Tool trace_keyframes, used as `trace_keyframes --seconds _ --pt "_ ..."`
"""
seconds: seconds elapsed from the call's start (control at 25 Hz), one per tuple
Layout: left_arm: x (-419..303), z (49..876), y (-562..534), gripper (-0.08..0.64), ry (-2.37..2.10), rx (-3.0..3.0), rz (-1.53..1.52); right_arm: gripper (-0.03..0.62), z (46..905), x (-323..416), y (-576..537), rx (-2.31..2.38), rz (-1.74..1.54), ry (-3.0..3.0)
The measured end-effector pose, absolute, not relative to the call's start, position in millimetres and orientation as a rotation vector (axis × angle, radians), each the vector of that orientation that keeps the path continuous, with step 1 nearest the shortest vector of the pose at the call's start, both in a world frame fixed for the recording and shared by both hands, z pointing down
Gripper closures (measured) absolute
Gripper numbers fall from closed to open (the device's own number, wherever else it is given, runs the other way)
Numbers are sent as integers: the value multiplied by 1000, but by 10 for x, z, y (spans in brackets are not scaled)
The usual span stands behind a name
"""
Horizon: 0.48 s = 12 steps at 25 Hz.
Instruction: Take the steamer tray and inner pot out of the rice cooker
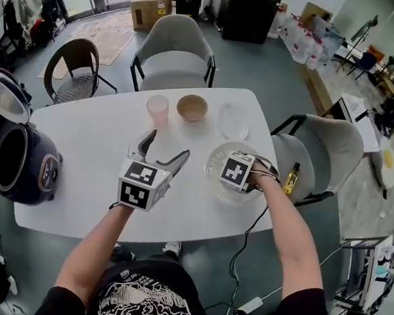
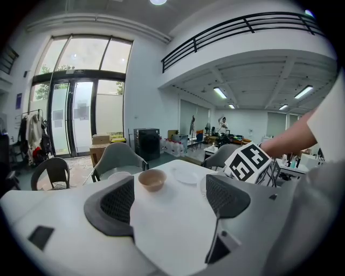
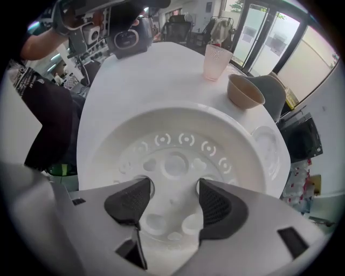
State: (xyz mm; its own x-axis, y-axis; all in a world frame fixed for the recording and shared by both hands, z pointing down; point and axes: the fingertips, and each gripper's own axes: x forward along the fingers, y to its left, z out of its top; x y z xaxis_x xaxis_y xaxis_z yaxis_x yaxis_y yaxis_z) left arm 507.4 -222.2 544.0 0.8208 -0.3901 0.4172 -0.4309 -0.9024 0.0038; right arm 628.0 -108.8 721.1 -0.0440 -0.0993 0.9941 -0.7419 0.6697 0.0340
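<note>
The white perforated plastic steamer tray [image 1: 223,193] already sits flat on the white oval table [image 1: 103,139], at about 3 o'clock from the table's centre. Step 1 of 2 therefore looks all but done. The right gripper [image 3: 173,186] points straight down into it with its jaws apart. The pads hang over the holed floor and clamp nothing.

The left gripper [image 1: 168,146] hovers low over the middle of the table, aimed toward 12 o'clock, with its jaws wide and empty.

The dark, rounded rice cooker [image 1: 26,167] stands at the table's 9 o'clock edge with its hinged lid [image 1: 5,97] up. The metal inner pot [image 1: 10,159] appears to be seated inside it, and I cannot tell whether it holds anything.

The next move, I judge, is to lift the right gripper clear and carry 1 or both grippers to 9 o'clock. There they must catch the pot's thin rim and raise it straight up without bumping the open lid.

At 12 o'clock stand 3 vessels — a ribbed pink plastic cup [image 1: 158,108], a tan round bowl [image 1: 192,107] and a clear glass dish [image 1: 234,121]. The bowl and dish look empty, and so does the tray.
</note>
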Motion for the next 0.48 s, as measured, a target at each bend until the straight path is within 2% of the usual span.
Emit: trace_keyframes --seconds 0.48 --pt "4995 5509 -2150 150 -657 2875 655 319 7254 6311 -1045 740 609 -1502"
